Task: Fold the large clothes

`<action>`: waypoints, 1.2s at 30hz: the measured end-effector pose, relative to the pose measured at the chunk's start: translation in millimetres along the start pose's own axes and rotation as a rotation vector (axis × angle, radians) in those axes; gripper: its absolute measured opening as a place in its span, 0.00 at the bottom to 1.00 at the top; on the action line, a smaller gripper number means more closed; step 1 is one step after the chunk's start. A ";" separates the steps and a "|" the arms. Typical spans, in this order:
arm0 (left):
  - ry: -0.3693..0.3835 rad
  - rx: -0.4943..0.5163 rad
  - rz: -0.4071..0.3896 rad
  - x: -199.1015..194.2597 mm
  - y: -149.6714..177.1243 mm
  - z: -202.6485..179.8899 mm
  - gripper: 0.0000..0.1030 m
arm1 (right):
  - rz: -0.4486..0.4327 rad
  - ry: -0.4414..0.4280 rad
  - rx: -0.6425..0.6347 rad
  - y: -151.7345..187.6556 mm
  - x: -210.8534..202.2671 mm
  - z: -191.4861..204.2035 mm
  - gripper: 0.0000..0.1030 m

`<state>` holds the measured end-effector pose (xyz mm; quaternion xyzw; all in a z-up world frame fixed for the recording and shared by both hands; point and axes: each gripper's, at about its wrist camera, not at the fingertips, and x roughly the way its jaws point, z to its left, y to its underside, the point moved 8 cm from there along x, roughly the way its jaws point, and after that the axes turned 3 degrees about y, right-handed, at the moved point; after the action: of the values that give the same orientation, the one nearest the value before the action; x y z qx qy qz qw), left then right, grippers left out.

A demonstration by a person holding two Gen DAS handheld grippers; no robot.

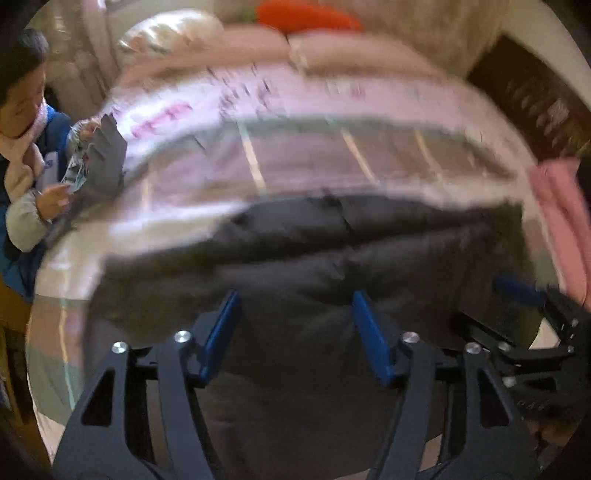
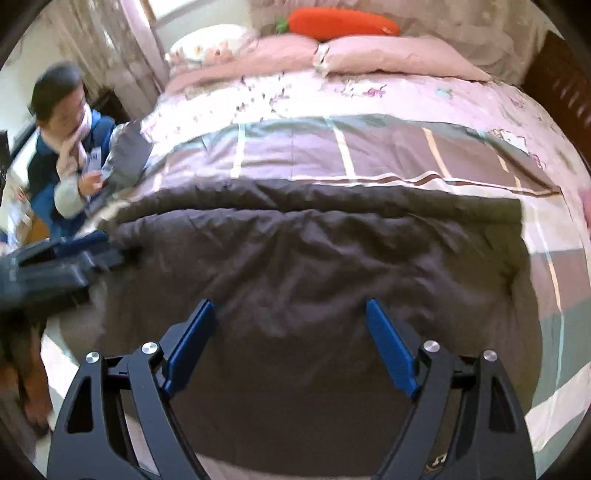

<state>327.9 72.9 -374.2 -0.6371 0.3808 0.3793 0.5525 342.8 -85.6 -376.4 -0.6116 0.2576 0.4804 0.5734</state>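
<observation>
- A seated person (image 2: 70,155) was at the bed's (image 2: 369,103) left edge; a wide swing of cloth could likely have brushed them.
- The left gripper (image 1: 293,332) stood with jaws apart, nothing between them, over the dark grey garment (image 2: 314,266), which lay spread across the bed's near half.
- The right gripper (image 2: 290,345) gaped wide and empty; pinching one layer only might have dragged the fold askew.
- The left view was blurred, and the garment's near hem was cut off.

Daylight is coming in from the window (image 2: 173,14) (top left). Motion blur is smearing the left wrist view, and fisheye distortion is bending the edges.
</observation>
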 end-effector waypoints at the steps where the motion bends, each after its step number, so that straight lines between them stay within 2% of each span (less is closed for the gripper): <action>1: -0.019 -0.001 0.038 14.6 3.4 -1.5 0.66 | 0.023 0.015 0.006 -2.0 12.0 1.1 0.82; 3: -0.064 -0.013 0.099 43.5 8.5 7.3 0.72 | 0.064 0.058 0.009 -2.3 37.4 -1.2 0.82; 6: -0.087 -0.018 0.159 71.5 11.9 22.4 0.82 | 0.102 0.086 -0.018 0.7 63.4 0.5 0.86; 9: -0.107 -0.015 0.205 86.3 16.5 28.7 0.83 | 0.128 0.119 -0.046 2.8 80.9 3.5 0.88; 11: -0.127 -0.003 0.215 93.7 16.0 30.5 0.83 | 0.139 0.126 -0.051 1.4 89.4 1.4 0.88; 16: -0.117 0.006 0.215 98.6 19.7 31.2 0.84 | 0.148 0.183 -0.067 -5.2 95.5 -18.9 0.87; 17: -0.110 0.009 0.209 98.0 19.4 33.5 0.84 | 0.144 0.185 -0.051 -6.1 93.6 -29.5 0.85; 18: -0.127 0.006 0.200 96.0 19.6 42.6 0.87 | 0.147 0.134 -0.021 -5.6 91.9 -40.4 0.76; 19: -0.129 -0.005 0.197 95.2 19.5 48.0 0.89 | 0.148 0.102 -0.004 -4.1 90.1 -49.0 0.64; 20: -0.127 -0.032 0.194 93.4 20.2 58.8 0.90 | 0.143 0.088 0.005 -3.6 87.8 -54.8 0.56; 22: -0.101 -0.099 0.193 90.5 24.4 79.2 0.90 | 0.134 0.061 0.048 -1.6 82.2 -71.7 0.24; 24: -0.106 -0.125 0.188 87.6 28.6 90.3 0.90 | 0.135 -0.016 0.128 2.8 79.6 -86.2 0.13; 27: -0.121 -0.167 0.174 80.8 34.0 105.4 0.90 | 0.137 -0.129 0.226 11.0 74.8 -99.5 0.10; 29: -0.183 -0.175 0.155 70.0 38.8 116.7 0.90 | 0.115 -0.066 0.191 14.1 63.9 -107.6 0.10; 30: -0.224 -0.175 0.148 65.8 41.6 125.2 0.85 | 0.106 -0.031 0.178 15.8 58.6 -113.5 0.10; 31: -0.327 -0.163 0.149 60.9 48.2 143.2 0.84 | 0.104 -0.011 0.177 17.7 55.4 -119.1 0.10; 32: -0.358 -0.164 0.145 57.8 54.5 156.6 0.84 | 0.105 -0.005 0.186 19.7 53.8 -125.6 0.10; 35: -0.350 -0.206 0.152 44.9 73.0 183.9 0.84 | 0.084 0.085 0.233 25.7 39.5 -159.2 0.11; 36: -0.362 -0.188 0.144 37.5 74.9 187.6 0.84 | 0.067 0.120 0.232 26.1 32.3 -166.6 0.18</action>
<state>264.3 249.2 -458.3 -0.5784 0.2827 0.5601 0.5214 382.0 -241.5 -436.7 -0.5599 0.3654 0.4290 0.6073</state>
